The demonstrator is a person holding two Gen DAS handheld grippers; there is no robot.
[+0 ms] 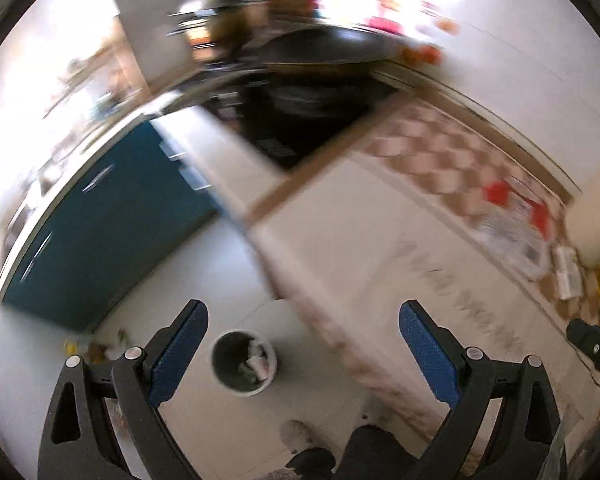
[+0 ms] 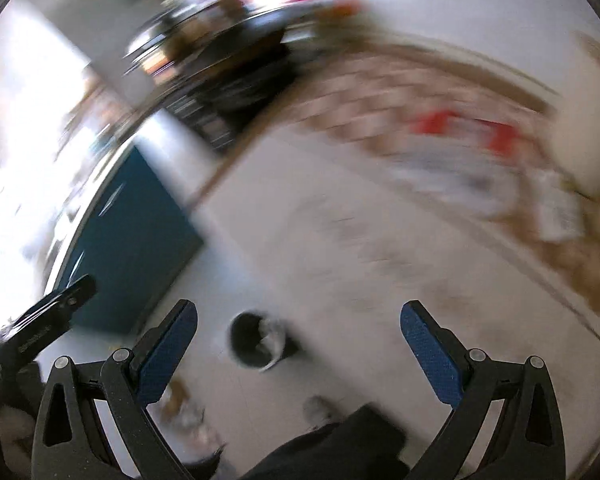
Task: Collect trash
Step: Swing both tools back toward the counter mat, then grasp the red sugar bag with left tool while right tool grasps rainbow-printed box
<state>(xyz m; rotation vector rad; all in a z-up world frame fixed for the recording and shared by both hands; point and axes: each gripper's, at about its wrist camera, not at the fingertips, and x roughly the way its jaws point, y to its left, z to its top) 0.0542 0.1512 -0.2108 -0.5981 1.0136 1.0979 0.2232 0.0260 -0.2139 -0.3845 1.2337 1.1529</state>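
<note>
While both cameras are blurring with motion, the scene is reading as a kitchen floor seen from standing height.

Item, bin [image 1: 244, 362]: a round dark waste bin is standing on the pale floor tiles, just beside the long white counter unit [image 1: 380, 240]. It is already holding several crumpled pale wrappers or papers, so part of the collecting appears done. The right wrist view is showing the same bin [image 2: 258, 344], more smeared.

Item, loose trash [image 1: 100, 348]: a small scatter of scraps, yellow, green and brownish, is lying on the floor near the foot of the blue cabinet [image 1: 112, 232], well apart from the bin. More blurred litter [image 2: 184, 412] is showing low in the right view; what it is cannot be told.

Item, left gripper [image 1: 302, 354]: its jaws are standing wide apart and are carrying nothing.

Item, right gripper [image 2: 298, 354]: likewise spread wide, with nothing between the blue pads [image 2: 430, 360].

Item, counter clutter [image 1: 516, 220]: printed papers with red patches are lying on the checked surface; whether they count as trash cannot be told.

Judgement: the task is looking partly complete, with the floor scraps remaining to be picked up and dropped in the bin.
</note>
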